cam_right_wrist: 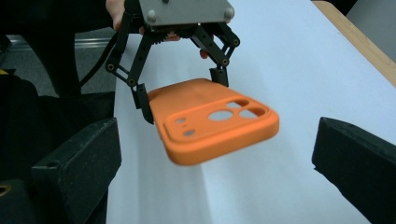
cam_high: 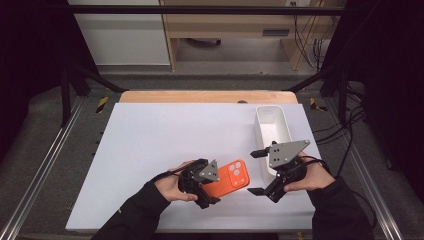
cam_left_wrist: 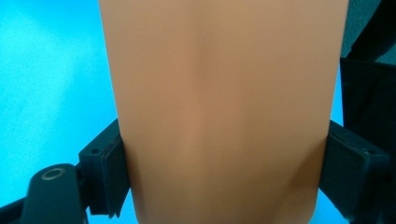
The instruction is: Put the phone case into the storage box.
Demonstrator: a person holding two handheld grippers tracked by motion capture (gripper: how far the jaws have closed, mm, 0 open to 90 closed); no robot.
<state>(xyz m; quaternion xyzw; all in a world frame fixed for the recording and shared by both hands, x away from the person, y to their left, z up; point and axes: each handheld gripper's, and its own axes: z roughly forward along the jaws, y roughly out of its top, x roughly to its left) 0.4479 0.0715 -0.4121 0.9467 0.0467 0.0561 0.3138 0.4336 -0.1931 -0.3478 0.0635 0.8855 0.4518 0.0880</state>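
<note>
An orange phone case (cam_high: 232, 179) hangs just above the white table sheet (cam_high: 165, 135), with its camera cut-outs facing up. My left gripper (cam_high: 212, 186) is shut on its plain end. In the left gripper view the pads (cam_left_wrist: 112, 170) press on both sides of the case (cam_left_wrist: 219, 107). My right gripper (cam_high: 254, 172) stands open and faces the case's camera end. In the right gripper view the case (cam_right_wrist: 215, 123) lies between the wide black jaws and touches neither, with the left gripper (cam_right_wrist: 183, 93) holding its far end.
A long white tray (cam_high: 260, 135) stands at the right of the sheet, just beyond the right gripper, and looks empty. The table's wooden back edge (cam_high: 205, 96) runs behind the sheet. Metal frame rails flank the table on both sides.
</note>
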